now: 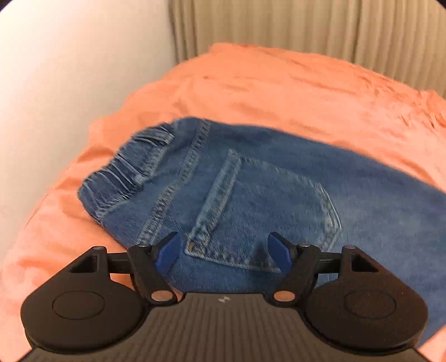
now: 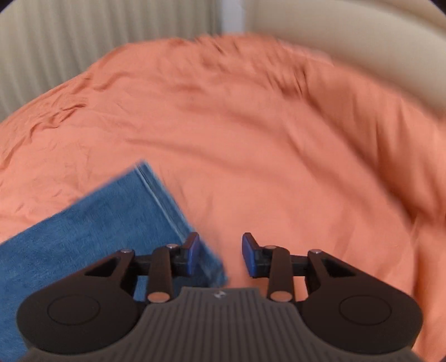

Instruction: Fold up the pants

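Blue denim pants [image 1: 251, 189] lie flat on an orange bed sheet [image 1: 278, 92], seat side up. The elastic waistband [image 1: 125, 170] points left and a back pocket [image 1: 264, 211] faces me. My left gripper [image 1: 224, 252] is open and empty, hovering over the pocket's near edge. In the right wrist view the leg end of the pants [image 2: 106, 222] with its hem [image 2: 167, 206] lies at lower left. My right gripper [image 2: 220, 254] is open and empty, its left fingertip above the hem corner, the right one over bare sheet.
The wrinkled orange sheet [image 2: 251, 139] covers the whole bed. Beige pleated curtains [image 1: 306, 25] hang behind it, a white wall [image 1: 69, 69] stands to the left, and a beige curved surface [image 2: 362, 41] lies beyond the bed's right edge.
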`<move>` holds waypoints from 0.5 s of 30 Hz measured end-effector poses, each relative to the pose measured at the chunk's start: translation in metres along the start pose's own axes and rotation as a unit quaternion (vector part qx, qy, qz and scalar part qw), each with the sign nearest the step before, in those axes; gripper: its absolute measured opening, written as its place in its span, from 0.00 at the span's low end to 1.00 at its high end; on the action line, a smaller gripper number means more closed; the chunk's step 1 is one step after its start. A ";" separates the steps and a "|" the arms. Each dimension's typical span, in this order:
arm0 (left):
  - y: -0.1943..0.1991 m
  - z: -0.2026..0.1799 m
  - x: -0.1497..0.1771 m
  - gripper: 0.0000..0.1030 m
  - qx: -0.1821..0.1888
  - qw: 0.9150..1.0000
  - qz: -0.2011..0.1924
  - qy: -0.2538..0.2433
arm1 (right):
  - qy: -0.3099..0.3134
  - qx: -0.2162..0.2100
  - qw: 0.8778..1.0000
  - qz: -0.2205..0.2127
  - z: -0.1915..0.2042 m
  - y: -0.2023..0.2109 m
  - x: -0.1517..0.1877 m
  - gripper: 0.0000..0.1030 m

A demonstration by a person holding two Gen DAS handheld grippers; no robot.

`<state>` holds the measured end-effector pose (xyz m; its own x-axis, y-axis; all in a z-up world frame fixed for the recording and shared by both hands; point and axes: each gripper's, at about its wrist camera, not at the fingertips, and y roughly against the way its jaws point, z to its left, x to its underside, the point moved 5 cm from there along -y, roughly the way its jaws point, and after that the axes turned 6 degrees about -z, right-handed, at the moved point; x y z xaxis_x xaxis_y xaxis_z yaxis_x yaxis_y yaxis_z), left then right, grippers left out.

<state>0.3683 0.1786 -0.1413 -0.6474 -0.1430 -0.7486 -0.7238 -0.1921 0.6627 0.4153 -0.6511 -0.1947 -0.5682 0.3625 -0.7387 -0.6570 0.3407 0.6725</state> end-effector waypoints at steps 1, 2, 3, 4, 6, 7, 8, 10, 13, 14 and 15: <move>-0.001 0.001 -0.002 0.81 -0.009 1.000 -0.002 0.007 | 0.002 -0.021 1.000 -0.009 0.007 0.004 -0.009 0.31; -0.002 0.001 -0.004 0.81 -0.019 1.000 -0.002 0.015 | 0.000 -0.050 0.999 -0.013 0.018 0.006 -0.016 0.31; -0.003 0.002 -0.007 0.81 -0.024 1.000 -0.005 0.020 | -0.002 -0.082 0.997 -0.013 0.031 0.006 -0.021 0.31; -0.004 0.002 -0.010 0.81 -0.025 0.999 -0.009 0.023 | -0.001 -0.113 0.994 -0.011 0.047 0.005 -0.024 0.30; -0.006 0.005 -0.016 0.80 -0.028 0.999 -0.016 0.037 | 0.002 -0.161 0.987 0.002 0.083 -0.003 -0.026 0.30; -0.005 0.006 -0.018 0.80 -0.028 0.998 -0.020 0.047 | 0.009 -0.176 0.984 0.008 0.101 -0.008 -0.024 0.29; -0.004 0.007 -0.021 0.80 -0.024 0.998 -0.025 0.057 | 0.018 -0.182 0.983 0.013 0.117 -0.014 -0.021 0.29; -0.002 0.008 -0.023 0.81 -0.022 0.997 -0.031 0.068 | 0.034 -0.179 0.983 0.024 0.142 -0.030 -0.016 0.29; -0.003 0.005 -0.021 0.81 -0.017 0.998 -0.032 0.049 | 0.033 -0.131 0.989 0.052 0.148 -0.062 -0.008 0.27; -0.004 0.005 -0.020 0.81 -0.019 0.998 -0.034 0.040 | 0.035 -0.103 0.992 0.060 0.144 -0.073 -0.005 0.17; -0.004 0.004 -0.018 0.81 -0.022 0.999 -0.036 0.034 | 0.036 -0.076 0.994 0.065 0.136 -0.083 -0.003 0.08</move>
<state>0.3820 0.1861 -0.1308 -0.5756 -0.1937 -0.7945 -0.7555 -0.2458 0.6073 0.5386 -0.5627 -0.2420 -0.6834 0.3304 -0.6510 -0.6403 0.1571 0.7519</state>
